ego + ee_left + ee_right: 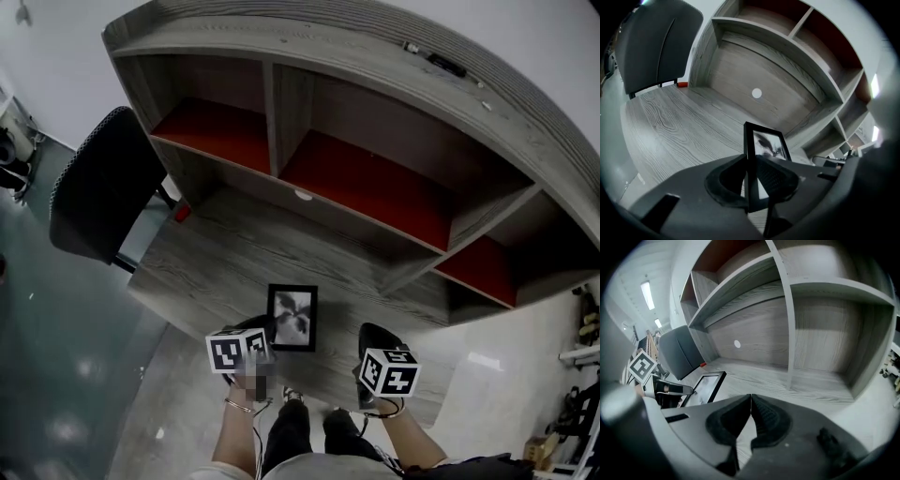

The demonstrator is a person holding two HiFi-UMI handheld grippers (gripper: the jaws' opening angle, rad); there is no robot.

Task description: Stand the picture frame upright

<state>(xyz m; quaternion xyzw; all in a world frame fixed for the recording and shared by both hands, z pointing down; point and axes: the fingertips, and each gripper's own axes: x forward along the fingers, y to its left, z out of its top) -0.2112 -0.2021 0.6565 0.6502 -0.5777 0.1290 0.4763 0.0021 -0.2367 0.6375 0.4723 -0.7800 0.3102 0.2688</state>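
Observation:
A black picture frame point(292, 317) holding a black-and-white print lies on the grey wood desk point(216, 262) near its front edge. My left gripper point(262, 330) is at the frame's near left edge. In the left gripper view the jaws point(751, 161) are shut on that black edge, and the frame point(766, 143) stretches away from them. My right gripper point(375, 339) hovers over the desk's front, right of the frame and apart from it. Its jaws point(750, 398) are shut with nothing between them. From the right gripper view the frame point(707, 384) rests low on the desk, with the left gripper point(661, 391) at its near end.
A hutch with red-backed shelves point(366, 183) rises behind the desk, with upright dividers point(787, 324). A black chair point(98, 187) stands at the left. A small red object point(682, 85) sits at the desk's rear left corner. A white disc point(756, 93) is on the back panel.

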